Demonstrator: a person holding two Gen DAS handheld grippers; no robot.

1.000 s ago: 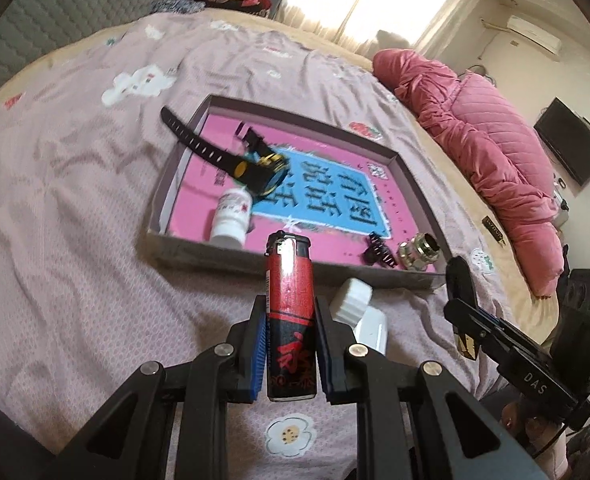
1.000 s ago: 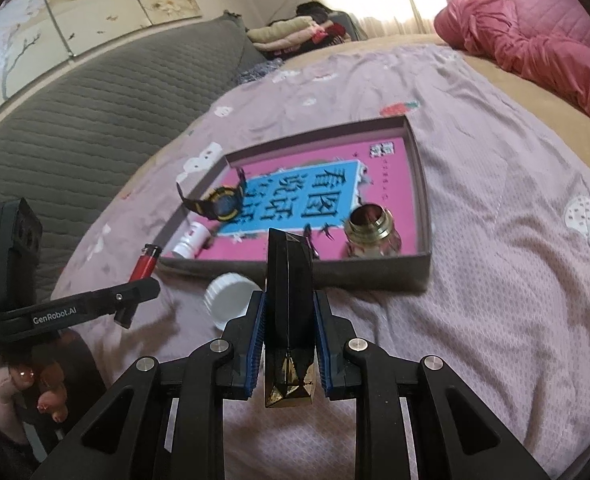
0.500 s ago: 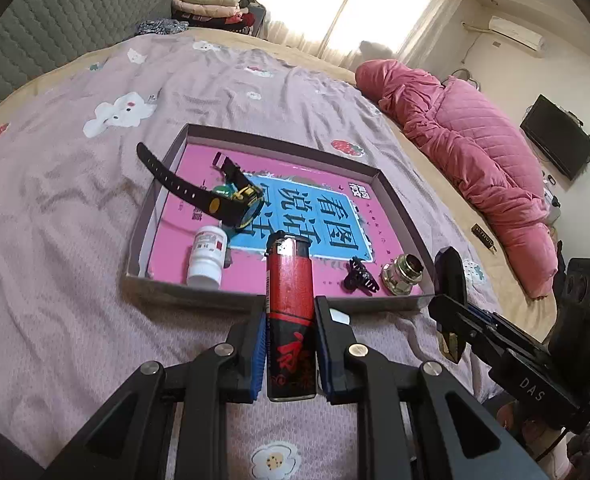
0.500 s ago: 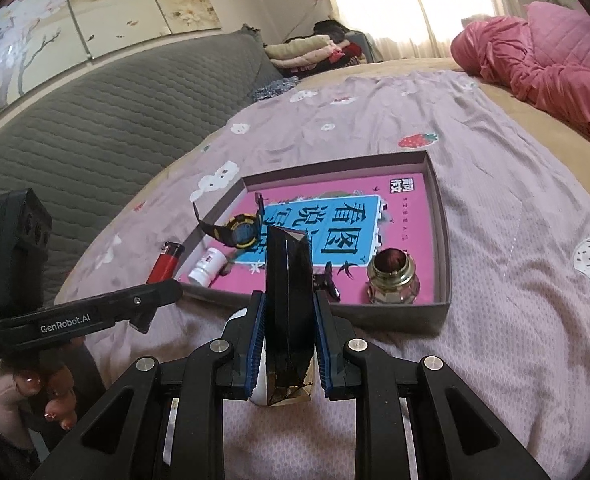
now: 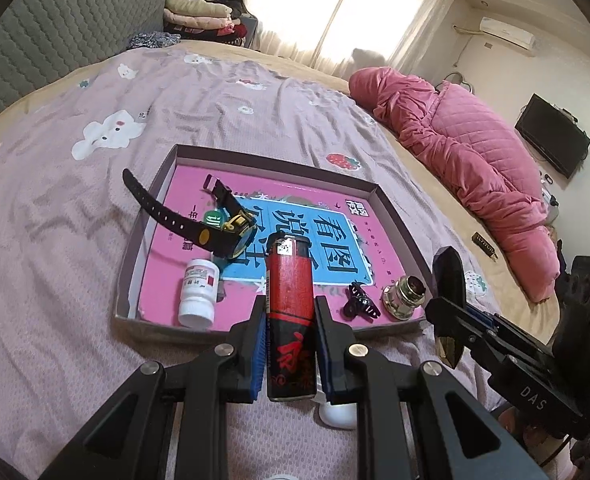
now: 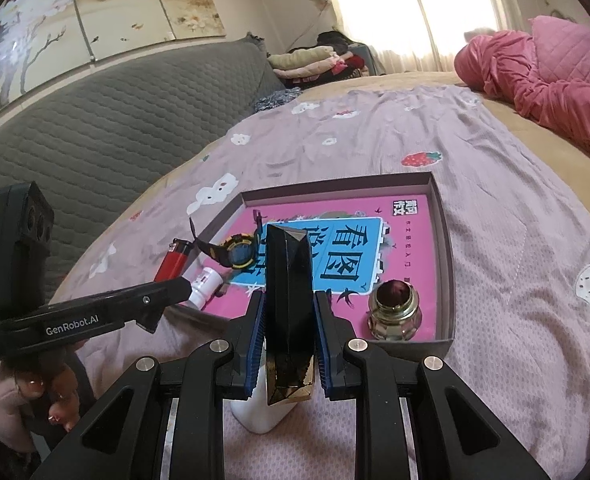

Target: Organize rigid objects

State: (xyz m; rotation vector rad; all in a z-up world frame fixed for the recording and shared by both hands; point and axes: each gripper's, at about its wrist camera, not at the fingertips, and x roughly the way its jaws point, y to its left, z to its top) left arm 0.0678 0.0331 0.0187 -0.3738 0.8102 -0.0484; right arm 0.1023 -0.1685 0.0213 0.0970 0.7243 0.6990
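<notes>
My left gripper is shut on a red lighter, held upright above the bed, just short of the near wall of the shallow box with the pink book cover inside. My right gripper is shut on a black faceted object with a gold tip, also short of the box; it shows at the right of the left wrist view. The box holds a black and yellow watch, a white pill bottle, a black hair clip and a brass fitting.
A white bottle lies on the purple sheet under my right gripper; it also shows in the left wrist view. A pink quilt is piled at the right. A grey headboard runs along the left.
Both grippers have risen and drawn back a little from the box with their objects still held. The white bottle now lies under them, mostly hidden.
</notes>
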